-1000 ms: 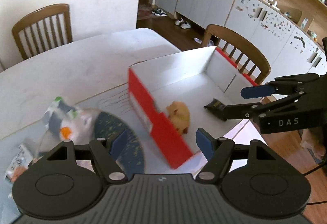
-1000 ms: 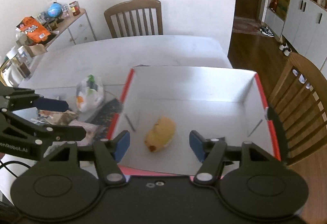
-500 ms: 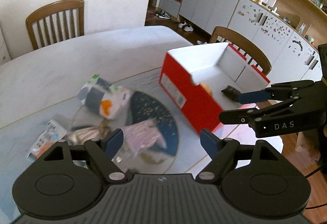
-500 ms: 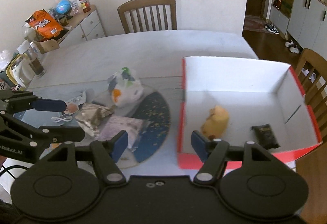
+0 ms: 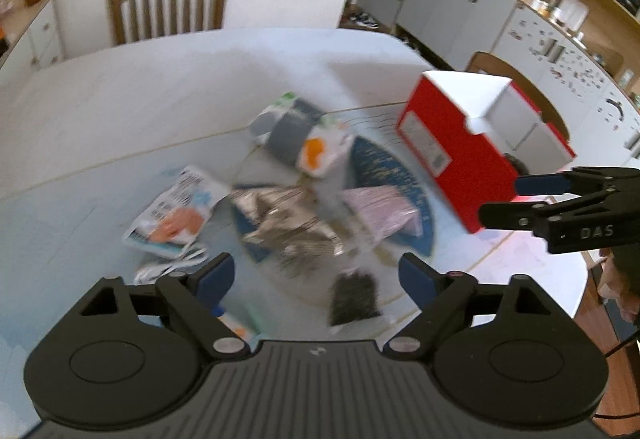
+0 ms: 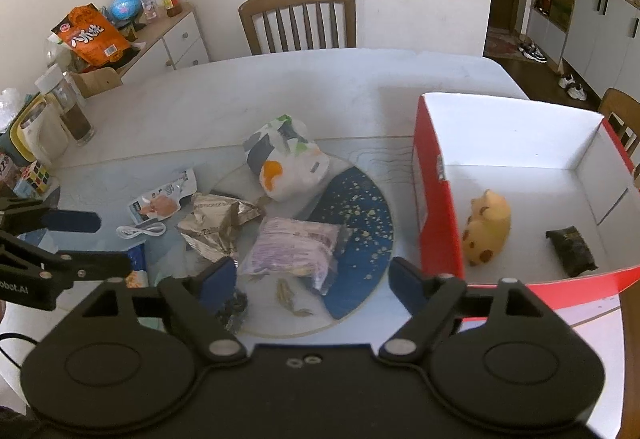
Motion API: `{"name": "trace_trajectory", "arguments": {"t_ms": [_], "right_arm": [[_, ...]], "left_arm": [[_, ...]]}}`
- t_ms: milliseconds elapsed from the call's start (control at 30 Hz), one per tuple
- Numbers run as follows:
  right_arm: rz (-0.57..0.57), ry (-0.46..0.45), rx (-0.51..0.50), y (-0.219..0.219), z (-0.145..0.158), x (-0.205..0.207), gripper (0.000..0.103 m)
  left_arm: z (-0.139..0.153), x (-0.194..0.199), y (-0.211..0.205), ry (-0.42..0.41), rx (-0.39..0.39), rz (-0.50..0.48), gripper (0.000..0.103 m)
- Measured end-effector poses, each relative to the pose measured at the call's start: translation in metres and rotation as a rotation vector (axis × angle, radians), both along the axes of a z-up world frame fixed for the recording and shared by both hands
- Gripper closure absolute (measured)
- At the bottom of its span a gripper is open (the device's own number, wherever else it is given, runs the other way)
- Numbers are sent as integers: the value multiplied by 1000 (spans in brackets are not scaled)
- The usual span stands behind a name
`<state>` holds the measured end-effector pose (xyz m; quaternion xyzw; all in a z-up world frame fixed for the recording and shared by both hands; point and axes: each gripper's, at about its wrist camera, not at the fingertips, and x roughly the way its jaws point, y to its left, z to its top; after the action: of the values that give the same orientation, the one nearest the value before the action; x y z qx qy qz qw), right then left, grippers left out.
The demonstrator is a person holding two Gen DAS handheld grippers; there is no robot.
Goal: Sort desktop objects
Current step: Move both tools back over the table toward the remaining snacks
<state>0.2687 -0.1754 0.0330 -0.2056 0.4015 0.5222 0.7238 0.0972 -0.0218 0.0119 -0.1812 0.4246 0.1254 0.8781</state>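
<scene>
A red box with a white inside (image 6: 436, 207) stands at the table's right and holds a yellow toy (image 6: 486, 227) and a small dark packet (image 6: 572, 251). Left of it, on a round blue mat (image 6: 360, 211), lie a white printed bag (image 6: 288, 159), a purple packet (image 6: 294, 251), a crumpled silver wrapper (image 6: 218, 223), a snack pouch (image 6: 162, 201), a white cable (image 6: 142, 231) and a small dark packet (image 5: 354, 297). My left gripper (image 5: 316, 275) is open and empty above the pile. My right gripper (image 6: 310, 281) is open and empty near the mat's front edge.
Wooden chairs stand at the far side (image 6: 298, 19) and right of the table (image 5: 516, 79). A sideboard (image 6: 160, 39) with bottles, an orange snack bag and a globe is at the left. A Rubik's cube (image 6: 36, 175) sits at the table's left edge.
Both grippers have swung left, away from the red box and over the pile of packets on the mat. Both stay open and empty.
</scene>
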Motion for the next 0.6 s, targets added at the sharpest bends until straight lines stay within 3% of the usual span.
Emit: {"name": "trace_trajectory", "arguments": {"t_ms": [33, 600], "right_arm": [[-3, -2, -4, 3, -2, -1, 14], [-4, 17, -69, 44, -44, -1, 12]], "left_arm": [[-4, -3, 4, 6, -4, 9, 2], [-74, -24, 54, 159, -60, 196, 2]]}}
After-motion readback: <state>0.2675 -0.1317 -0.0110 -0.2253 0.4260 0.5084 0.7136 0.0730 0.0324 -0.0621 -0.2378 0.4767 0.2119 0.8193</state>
